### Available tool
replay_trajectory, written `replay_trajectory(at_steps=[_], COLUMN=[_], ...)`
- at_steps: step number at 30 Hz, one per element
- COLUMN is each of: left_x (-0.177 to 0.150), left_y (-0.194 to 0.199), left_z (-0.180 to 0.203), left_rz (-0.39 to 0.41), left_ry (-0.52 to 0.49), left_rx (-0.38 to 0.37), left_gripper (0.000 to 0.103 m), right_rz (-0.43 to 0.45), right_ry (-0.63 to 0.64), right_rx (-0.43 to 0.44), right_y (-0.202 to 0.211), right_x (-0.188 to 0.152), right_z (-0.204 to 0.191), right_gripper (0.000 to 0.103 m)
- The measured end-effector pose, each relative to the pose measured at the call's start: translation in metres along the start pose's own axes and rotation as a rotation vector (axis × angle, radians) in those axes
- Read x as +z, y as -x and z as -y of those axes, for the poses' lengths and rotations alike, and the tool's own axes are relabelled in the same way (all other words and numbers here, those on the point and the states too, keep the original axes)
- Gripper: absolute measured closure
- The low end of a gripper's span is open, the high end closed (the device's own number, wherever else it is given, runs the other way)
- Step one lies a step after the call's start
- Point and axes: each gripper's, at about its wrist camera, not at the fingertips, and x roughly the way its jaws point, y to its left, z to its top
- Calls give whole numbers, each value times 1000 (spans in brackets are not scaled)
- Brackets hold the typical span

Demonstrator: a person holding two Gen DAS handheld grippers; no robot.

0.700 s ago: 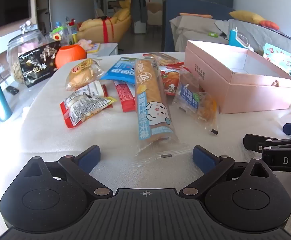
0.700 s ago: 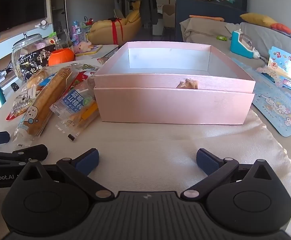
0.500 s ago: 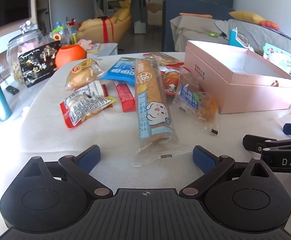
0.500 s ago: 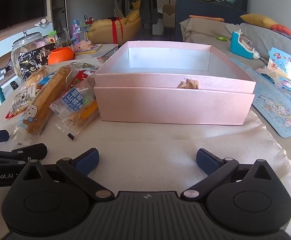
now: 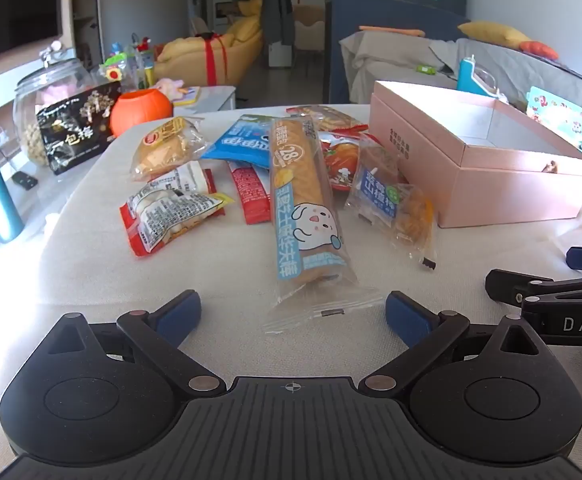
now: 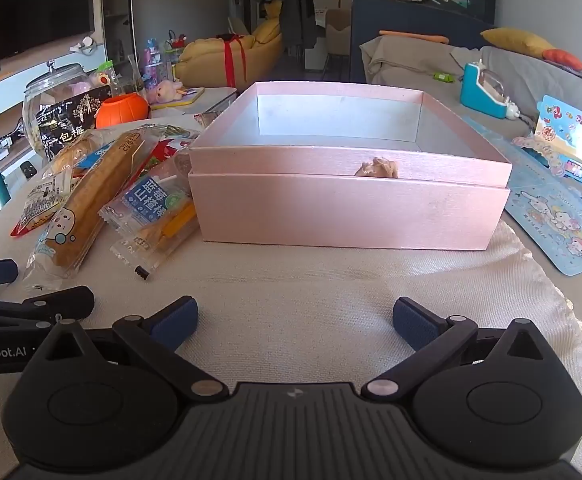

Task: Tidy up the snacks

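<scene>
Both claws wide open, empty. Long bread stick pack at 12 o'clock of left claw, long axis pointing away; left nearer.

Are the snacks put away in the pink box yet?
Not yet. The box looks empty inside, and the snacks lie beside it on the cloth. Both the left gripper and right gripper are open, holding nothing. Everything is left.
</scene>
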Motion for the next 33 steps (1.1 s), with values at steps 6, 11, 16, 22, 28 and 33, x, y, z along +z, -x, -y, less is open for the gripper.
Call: replay_trajectory(at_steps=[6,11,16,22,28,33], left_x=[0,0,0,0,-4,0], left_y=[0,0,0,0,3,1], left_z=[0,0,0,0,1,1], left_rz=[0,0,0,0,1,0], left_ry=[0,0,0,0,0,1], left_rx=[0,0,0,1,0,0], left_gripper=[2,2,2,2,2,2], right_rz=[-1,-1,-1,-1,-2,1], right_ry=[-1,-1,0,2,5,3], right_rx=[0,0,-1,-1,0,1], right_y=[-1,0,0,0,-2,0], right_x=[0,0,0,-1,0,-3], right_z=[0,0,0,-1,-1,-1], right_gripper=[0,0,0,0,0,0])
